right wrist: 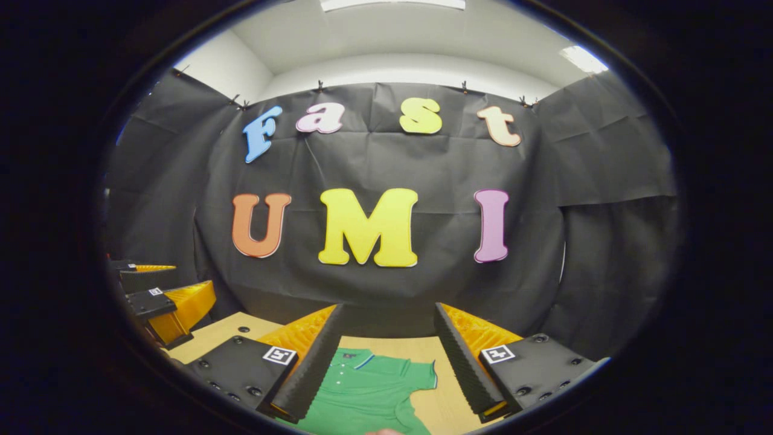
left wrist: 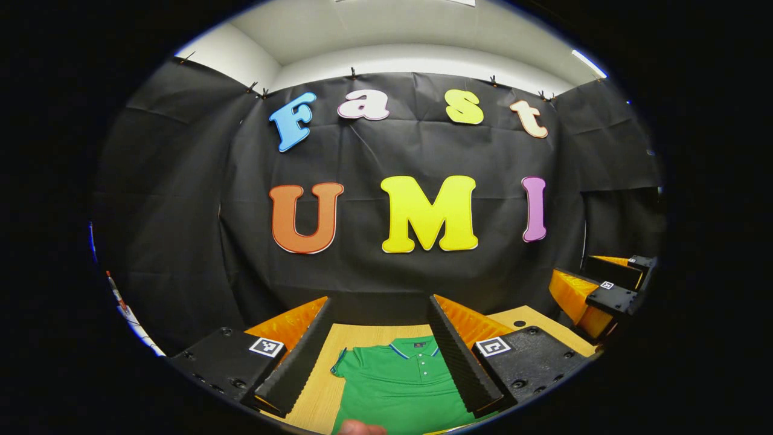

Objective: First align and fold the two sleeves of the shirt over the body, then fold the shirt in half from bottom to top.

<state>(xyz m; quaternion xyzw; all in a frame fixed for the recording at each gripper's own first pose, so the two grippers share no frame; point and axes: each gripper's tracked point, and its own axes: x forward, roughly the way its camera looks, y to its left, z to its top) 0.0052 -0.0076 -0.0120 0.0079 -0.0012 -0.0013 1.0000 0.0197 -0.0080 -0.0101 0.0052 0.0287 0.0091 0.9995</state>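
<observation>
Grippers hover side by side above the table (left wrist: 362, 331), level, facing the wall. Left gripper (left wrist: 380, 353) and right gripper (right wrist: 386, 356) both have fingers spread apart, empty. Shirt (left wrist: 398, 380) lies flat below, sleeves unfolded

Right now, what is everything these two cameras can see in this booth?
shirt: one, green polo with a striped collar and a buttoned placket, lying flat on the table, both short sleeves spread out, unfolded.
table: one, light wood, under the shirt.
cloth wall: one, black, clipped up behind the table.
ceiling lights: at least two, white, overhead.
left gripper: one, open, above the shirt's collar end; also seen at the left edge of the right gripper view.
right gripper: one, open, above the shirt; also seen at the right edge of the left gripper view.
</observation>
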